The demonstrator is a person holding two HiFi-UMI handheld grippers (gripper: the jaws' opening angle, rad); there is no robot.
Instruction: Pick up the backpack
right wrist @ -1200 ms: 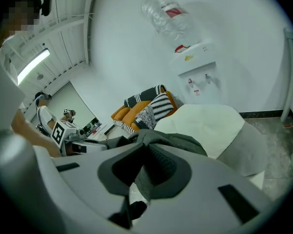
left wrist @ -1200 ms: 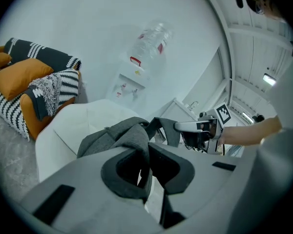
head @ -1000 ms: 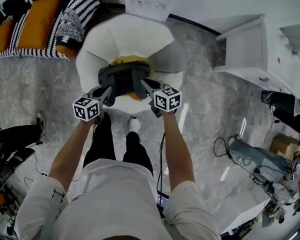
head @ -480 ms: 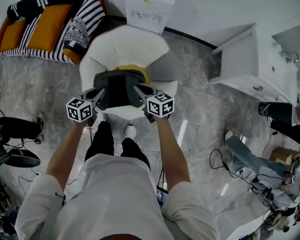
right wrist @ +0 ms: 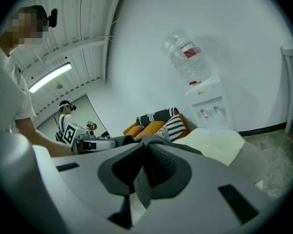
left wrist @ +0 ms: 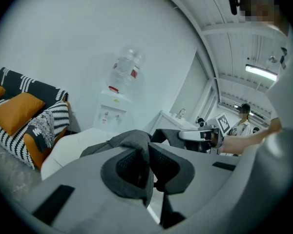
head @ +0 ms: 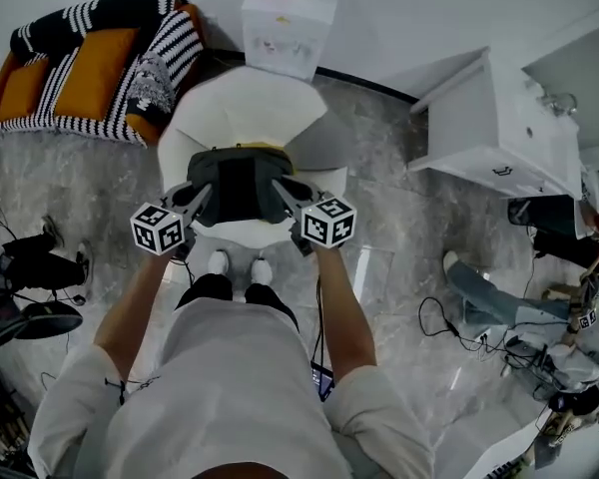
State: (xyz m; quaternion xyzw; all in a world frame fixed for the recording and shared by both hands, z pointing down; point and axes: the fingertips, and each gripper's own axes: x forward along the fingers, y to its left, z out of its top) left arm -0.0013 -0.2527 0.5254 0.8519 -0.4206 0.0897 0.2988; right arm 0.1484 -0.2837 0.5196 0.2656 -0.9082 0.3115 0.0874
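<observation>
Your left tool and right tool each clench grey fabric of the backpack, which now hangs between them, higher over the white chair than a second ago, so the pick-up looks nearly done.

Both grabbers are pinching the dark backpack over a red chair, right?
Not quite: the chair is white, not red, as the head view shows. The left gripper and right gripper do both pinch the dark backpack over it.

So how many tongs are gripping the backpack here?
2. The left tongs clamp the left edge of the backpack; the right tongs clamp its right edge.
</observation>
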